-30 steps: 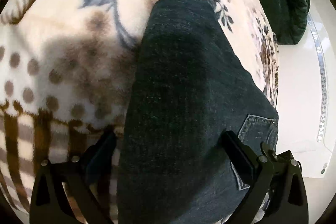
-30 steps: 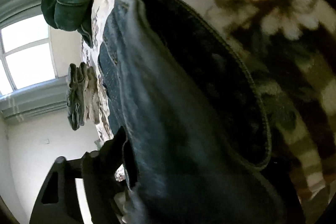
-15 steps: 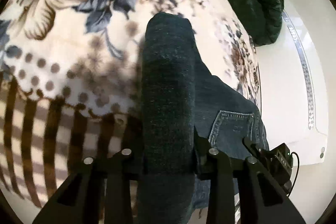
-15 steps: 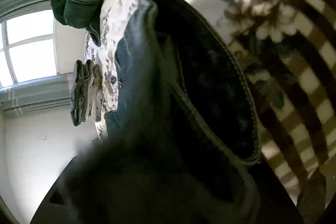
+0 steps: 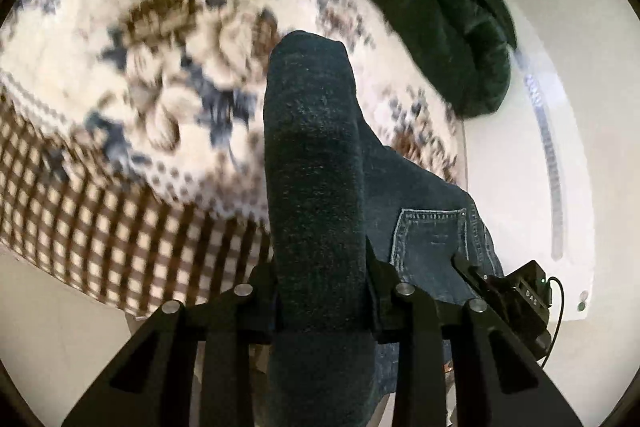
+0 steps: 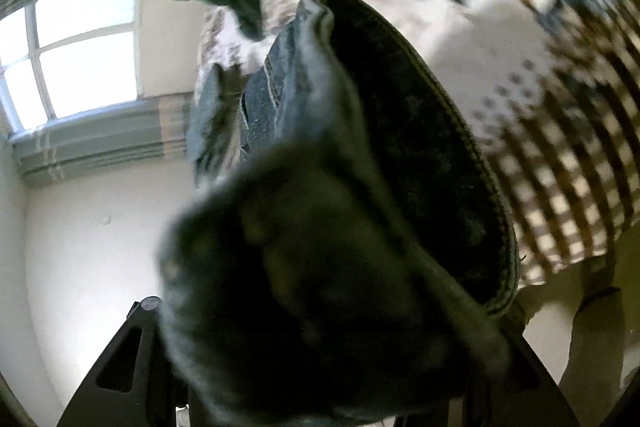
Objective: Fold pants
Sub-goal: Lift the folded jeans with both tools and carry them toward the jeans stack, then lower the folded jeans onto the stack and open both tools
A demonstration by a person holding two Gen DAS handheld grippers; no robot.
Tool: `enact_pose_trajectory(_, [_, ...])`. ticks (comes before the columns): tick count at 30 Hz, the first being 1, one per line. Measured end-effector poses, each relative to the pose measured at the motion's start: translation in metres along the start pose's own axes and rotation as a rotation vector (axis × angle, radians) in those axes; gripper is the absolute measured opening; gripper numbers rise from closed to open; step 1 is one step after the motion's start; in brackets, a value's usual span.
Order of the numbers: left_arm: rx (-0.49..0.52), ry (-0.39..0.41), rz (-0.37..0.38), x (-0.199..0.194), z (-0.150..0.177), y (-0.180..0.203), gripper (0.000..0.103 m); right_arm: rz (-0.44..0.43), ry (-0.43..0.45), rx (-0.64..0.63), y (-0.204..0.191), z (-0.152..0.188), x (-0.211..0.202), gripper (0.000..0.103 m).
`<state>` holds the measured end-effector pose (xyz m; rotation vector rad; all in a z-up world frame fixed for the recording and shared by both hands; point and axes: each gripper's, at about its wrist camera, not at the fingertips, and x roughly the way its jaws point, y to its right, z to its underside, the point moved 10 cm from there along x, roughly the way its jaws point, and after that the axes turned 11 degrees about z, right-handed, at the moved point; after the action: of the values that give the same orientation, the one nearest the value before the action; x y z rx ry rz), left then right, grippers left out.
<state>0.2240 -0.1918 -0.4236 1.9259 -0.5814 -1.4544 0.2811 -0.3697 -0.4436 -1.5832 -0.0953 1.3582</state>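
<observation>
Left wrist view: left gripper [image 5: 322, 291] jaws clamp a dark denim jeans [image 5: 312, 155] fold, running toward 12 o'clock. Right gripper [image 6: 320, 367] jaws, hidden by bunched jeans [image 6: 400, 131], apparently grip them.

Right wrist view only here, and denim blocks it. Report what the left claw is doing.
Observer: The left claw is shut on a bunched fold of the jeans, one pad on each side.
Operator: Tell me which part of the jeans shows beside it.
Observer: A stitched back pocket faces the camera, just right of the fold.
Operator: Name anything else near that claw.
Observer: A black box with a small green light and a cable, low on the right; I cannot tell what it belongs to.
</observation>
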Motion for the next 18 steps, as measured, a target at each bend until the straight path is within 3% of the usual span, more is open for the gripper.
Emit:
enact_pose_trajectory(4, [0.009, 0.064, 0.027, -0.038, -0.056, 0.016, 0.028, -0.014, 0.019, -0.048, -0.076, -0.012, -0.006, 0.047])
enact_pose_trajectory(9, [0.044, 0.118, 0.061, -0.075, -0.166, 0.005, 0.028, -0.036, 0.067, -0.096, -0.18, -0.024, 0.023, 0.047])
enact_pose_trajectory(18, [0.126, 0.12, 0.045, -0.105, -0.416, -0.078, 0.028, -0.122, 0.113, -0.084, -0.384, -0.13, 0.213, 0.047])
